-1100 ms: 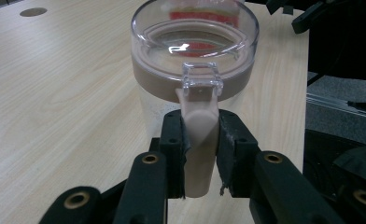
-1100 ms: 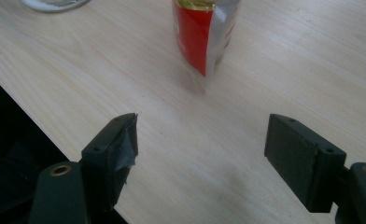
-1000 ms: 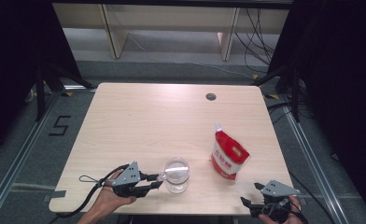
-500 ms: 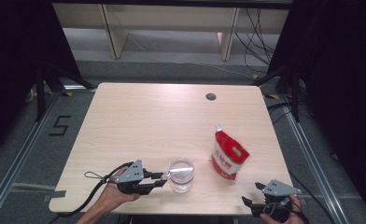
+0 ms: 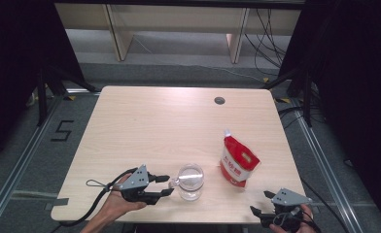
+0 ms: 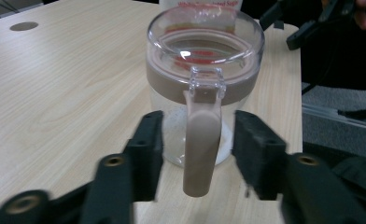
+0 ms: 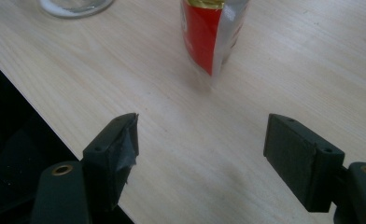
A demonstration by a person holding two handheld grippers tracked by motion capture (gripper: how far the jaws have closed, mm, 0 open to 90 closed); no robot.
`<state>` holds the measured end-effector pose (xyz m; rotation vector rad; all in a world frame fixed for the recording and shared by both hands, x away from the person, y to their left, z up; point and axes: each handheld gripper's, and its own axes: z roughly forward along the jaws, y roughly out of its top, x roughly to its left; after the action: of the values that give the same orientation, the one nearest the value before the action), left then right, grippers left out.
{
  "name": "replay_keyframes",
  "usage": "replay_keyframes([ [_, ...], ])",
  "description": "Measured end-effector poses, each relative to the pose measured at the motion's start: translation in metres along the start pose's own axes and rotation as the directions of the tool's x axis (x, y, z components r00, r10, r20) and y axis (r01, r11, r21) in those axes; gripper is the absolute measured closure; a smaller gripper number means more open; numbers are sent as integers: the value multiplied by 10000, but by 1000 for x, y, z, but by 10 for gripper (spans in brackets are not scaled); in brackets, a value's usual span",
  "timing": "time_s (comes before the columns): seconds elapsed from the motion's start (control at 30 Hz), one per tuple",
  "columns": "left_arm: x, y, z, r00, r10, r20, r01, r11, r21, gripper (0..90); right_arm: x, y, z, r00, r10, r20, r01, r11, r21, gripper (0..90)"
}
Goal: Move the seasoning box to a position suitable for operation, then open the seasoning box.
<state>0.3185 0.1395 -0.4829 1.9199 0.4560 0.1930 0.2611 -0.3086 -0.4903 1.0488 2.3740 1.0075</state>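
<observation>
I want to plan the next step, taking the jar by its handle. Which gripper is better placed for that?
Left. The left gripper has its jaws on both sides of the jar's handle, not pressing; they have just been opening. The right gripper waits open at the table's near edge, beyond the red bag.

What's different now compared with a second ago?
The left gripper has just been opening: its fingers now stand apart on either side of the jar's handle, no longer pinching it. The glass jar shifted slightly right. The red bag and right gripper stayed put.
</observation>
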Motion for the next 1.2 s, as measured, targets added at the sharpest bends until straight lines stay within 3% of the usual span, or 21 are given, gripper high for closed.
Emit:
replay_keyframes([
  [0.07,-1,1,-5,10000,83,-25,-83,10000,-25,483,1,1,0,10000,30,68,-30,10000,-23,271],
  [0.13,-2,2,-7,9999,-128,-70,128,9999,-66,432,3,1,-1,9999,123,84,-123,9999,-46,271],
  [0.17,-4,4,-10,9986,-481,-239,478,9988,-122,401,1,2,-1,10000,-24,0,24,10000,-85,271],
  [0.27,-7,8,-14,9941,-1049,-288,1035,9936,-454,391,2,2,-3,9998,161,-137,-163,9997,-181,271],
  [0.33,-9,11,-17,9901,-1367,-308,1346,9890,-616,394,1,3,-5,10000,21,45,-19,9995,-316,271],
  [0.37,-10,12,-18,9901,-1361,-347,1335,9888,-674,406,3,3,-6,9996,292,-46,-293,9993,-230,272],
  [0.43,-13,15,-20,9872,-1492,-555,1456,9872,-653,442,4,3,-7,9993,338,-138,-342,9990,-296,283],
  [0.47,-14,16,-20,9862,-1553,-568,1515,9862,-665,473,2,4,-8,9999,56,-95,-60,9992,-384,294],
  [0.5,-15,16,-20,9866,-1524,-585,1483,9865,-689,513,5,4,-9,9994,264,-208,-271,9990,-343,300],
  [0.57,-17,18,-20,9837,-1661,-686,1613,9844,-695,597,6,6,-10,9997,50,-242,-63,9986,-526,303],
  [0.6,-19,19,-18,9796,-1940,-518,1894,9785,-818,637,7,7,-11,9996,9,-268,-25,9982,-602,309],
  [0.67,-21,20,-18,9800,-1879,-659,1831,9804,-722,690,12,9,-14,9992,216,-351,-238,9976,-649,334],
  [0.7,-25,21,-16,9817,-1719,-821,1658,9832,-766,720,11,11,-14,9995,-101,-313,75,9966,-823,337],
  [0.77,-28,24,-15,9806,-1728,-927,1659,9831,-771,767,15,13,-16,9992,75,-391,-112,9954,-955,346],
  [0.87,-30,28,-11,9811,-1424,-1307,1354,9889,-615,816,20,16,-17,9986,-208,-491,155,9942,-1060,365],
  [0.9,-29,28,-9,9796,-1517,-1321,1423,9867,-780,827,22,17,-18,9985,-259,-480,204,9936,-1113,372],
  [1.0,-26,30,-7,9737,-1568,-1650,1471,9867,-697,847,26,20,-18,9971,-626,-423,567,9901,-1286,384],
  [1.03,-24,31,-7,9746,-1493,-1667,1388,9876,-731,849,28,21,-18,9975,-438,-549,368,9919,-1214,388],
  [1.13,-26,32,-5,9706,-1688,-1717,1557,9839,-876,855,30,22,-17,9969,-648,-440,585,9895,-1325,418],
  [1.2,-28,32,-4,9719,-1610,-1720,1493,9856,-789,855,33,23,-17,9973,-572,-470,507,9903,-1292,432],
])
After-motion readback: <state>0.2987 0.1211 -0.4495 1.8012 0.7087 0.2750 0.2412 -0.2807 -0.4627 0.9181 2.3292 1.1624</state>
